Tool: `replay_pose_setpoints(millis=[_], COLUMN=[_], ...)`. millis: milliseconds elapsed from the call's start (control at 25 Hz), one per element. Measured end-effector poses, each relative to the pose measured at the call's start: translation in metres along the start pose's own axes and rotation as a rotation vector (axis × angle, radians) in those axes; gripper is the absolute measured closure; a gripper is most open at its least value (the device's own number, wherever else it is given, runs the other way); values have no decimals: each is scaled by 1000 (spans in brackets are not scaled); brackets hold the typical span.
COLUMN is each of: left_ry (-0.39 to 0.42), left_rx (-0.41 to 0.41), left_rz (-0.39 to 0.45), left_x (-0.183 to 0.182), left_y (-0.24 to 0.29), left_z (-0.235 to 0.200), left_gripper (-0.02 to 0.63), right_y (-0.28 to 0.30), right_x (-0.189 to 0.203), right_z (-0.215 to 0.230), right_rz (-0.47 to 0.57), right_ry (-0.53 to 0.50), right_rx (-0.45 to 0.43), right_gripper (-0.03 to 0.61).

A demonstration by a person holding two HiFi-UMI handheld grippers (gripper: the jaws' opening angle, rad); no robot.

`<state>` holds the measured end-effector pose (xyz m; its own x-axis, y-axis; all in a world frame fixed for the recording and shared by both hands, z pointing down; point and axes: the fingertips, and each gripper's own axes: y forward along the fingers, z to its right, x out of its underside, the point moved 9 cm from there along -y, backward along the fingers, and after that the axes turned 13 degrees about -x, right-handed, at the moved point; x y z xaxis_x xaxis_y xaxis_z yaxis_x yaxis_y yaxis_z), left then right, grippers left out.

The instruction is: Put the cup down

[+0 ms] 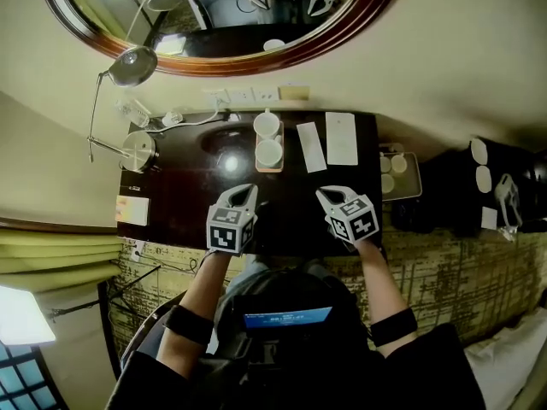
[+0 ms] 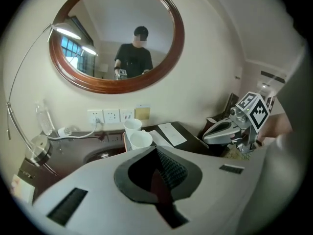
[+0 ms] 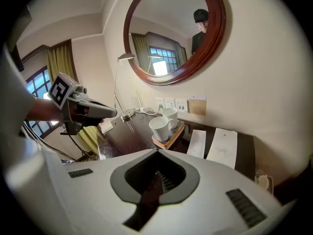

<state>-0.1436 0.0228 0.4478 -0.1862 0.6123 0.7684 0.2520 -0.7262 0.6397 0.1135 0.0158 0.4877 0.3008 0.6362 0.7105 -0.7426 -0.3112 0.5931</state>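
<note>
Dark desk (image 1: 184,190): cups (image 1: 268,151), papers (image 1: 341,138), lamp (image 1: 137,150)

The near half of the dark wooden surface (image 1: 184,199) lies bare and open from the front. At the back centre, two white ceramic cups (image 1: 269,152) on a small orange-rimmed tray (image 1: 269,169) block the way. White paper sheets (image 1: 341,137) lie flat just right of them. A round chrome lamp base (image 1: 138,149) occupies the left edge.
</note>
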Motion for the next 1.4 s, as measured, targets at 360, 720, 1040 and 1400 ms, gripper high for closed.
replay_pose_setpoints(millis=[360,720,1040,1400], left_ry=[-32,-82,-91,-75], left_rx=[-2,-10,-19,-18], left_rz=[5,9,-10,-54], left_x=[15,26,31,43], left_y=[-4,-13,-13,1], left_z=[-4,-2,-6,-8], left_gripper=[612,613,613,549], right_y=[-1,-1,4,18], right_x=[4,14,11,13], right_z=[-6,-10,-17,-18], right_rz=[7,-6,-10,-8], right_ry=[5,15,14,45], right_rx=[-2,-10,-25,-33], right_gripper=[577,577,577,577])
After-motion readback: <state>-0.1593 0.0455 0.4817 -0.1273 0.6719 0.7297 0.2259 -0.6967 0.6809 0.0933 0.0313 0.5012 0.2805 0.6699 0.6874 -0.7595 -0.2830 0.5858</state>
